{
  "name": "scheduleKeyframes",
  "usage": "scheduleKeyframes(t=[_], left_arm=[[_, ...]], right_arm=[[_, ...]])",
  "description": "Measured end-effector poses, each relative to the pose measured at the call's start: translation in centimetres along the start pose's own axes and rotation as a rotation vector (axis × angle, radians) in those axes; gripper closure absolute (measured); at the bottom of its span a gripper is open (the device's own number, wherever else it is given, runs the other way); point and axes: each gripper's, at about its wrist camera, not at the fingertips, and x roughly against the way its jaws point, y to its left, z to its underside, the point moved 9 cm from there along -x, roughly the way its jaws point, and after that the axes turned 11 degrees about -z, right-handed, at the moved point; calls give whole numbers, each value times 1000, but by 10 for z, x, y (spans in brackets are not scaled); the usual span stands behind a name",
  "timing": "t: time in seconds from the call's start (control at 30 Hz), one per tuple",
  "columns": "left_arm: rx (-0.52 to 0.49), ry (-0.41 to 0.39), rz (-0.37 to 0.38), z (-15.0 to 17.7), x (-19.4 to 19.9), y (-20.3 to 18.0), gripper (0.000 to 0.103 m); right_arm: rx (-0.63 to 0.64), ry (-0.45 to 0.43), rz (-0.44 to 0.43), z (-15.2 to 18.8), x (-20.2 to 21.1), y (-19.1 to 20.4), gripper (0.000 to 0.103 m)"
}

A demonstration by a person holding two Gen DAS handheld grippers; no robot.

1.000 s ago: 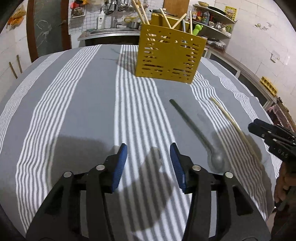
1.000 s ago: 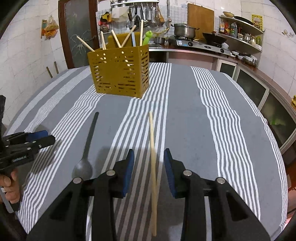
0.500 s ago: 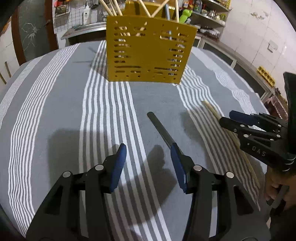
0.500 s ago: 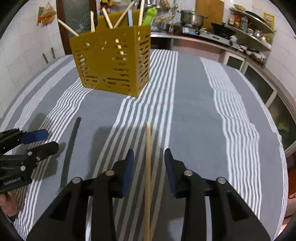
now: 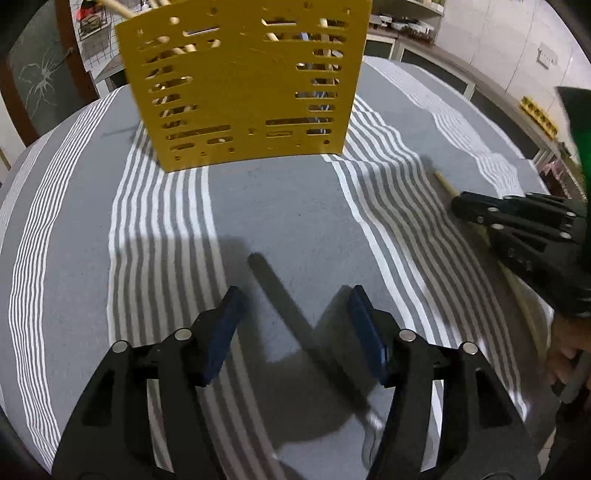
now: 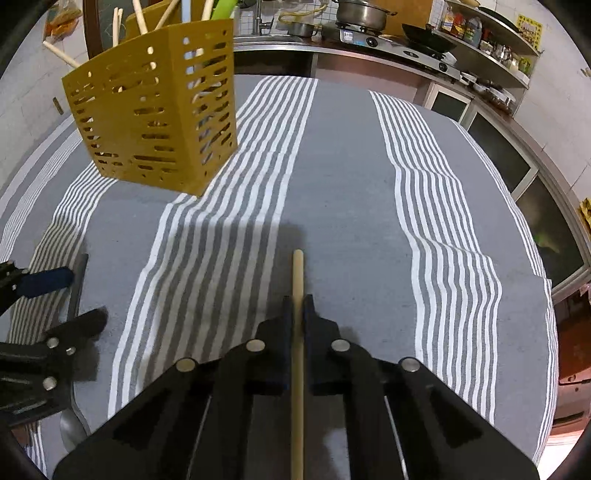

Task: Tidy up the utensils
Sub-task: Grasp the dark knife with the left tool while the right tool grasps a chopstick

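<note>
Left wrist view: the left gripper [image 5: 291, 317] hangs over the grey cloth with white stripes [image 5: 74, 229] that covers the table, its blue-padded jaws opening, and the dark handle of a grey metal spoon [image 5: 280, 291] lies slantwise on the cloth between them, touched by neither pad. The spoon's bowl is mostly hidden under the gripper body. Straight ahead stands the yellow slotted plastic utensil caddy [image 5: 243, 81], upright on the cloth, with nothing lying between it and the spoon's handle tip. Through its slots pale wooden sticks and something blue can be made out. To the right, the right gripper [image 5: 458, 206] sits low over the long pale wooden chopstick [image 5: 445, 184], covering most of it, and a hand [image 5: 565, 354] shows at the frame edge.

From the right wrist view, the right gripper [image 6: 297, 306] has its jaws drawn together onto the chopstick [image 6: 297, 273], which runs straight between the pads with its tip sticking out ahead toward the far edge of the table. The caddy [image 6: 155, 122] stands well off to the upper left, holding at least four wooden sticks and one green-handled piece above its rim. A kitchen counter with one steel pot [image 6: 360, 13] and one black pan [image 6: 426, 40] lies beyond the table.

Loose on the cloth: one spoon, one chopstick. Grippers: two. Caddy: one.
</note>
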Motion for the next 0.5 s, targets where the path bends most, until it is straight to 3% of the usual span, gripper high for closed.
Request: scheduleKeyframes(t=[0.07,0.1,0.2,0.4,0.5], left_arm=[[3,9,-9,-4,-3,-2,49],[5,12,-12,-6,-4,-2,62],[-14,22,-31,-11,-7,1,80],[-15,33,-47,-15,-8,4,96],[-9,30,-42,-17,-7,6,96]], right_arm=[[-7,-3,-9,1,0,1,97],[-8,-3,-11,1,0,2,97],[-16,1,-20,1,-1,3,97],[-33,-2,-39,-4,-3,-3,97],[-47,-7,-56,-8,-2,-5,97]])
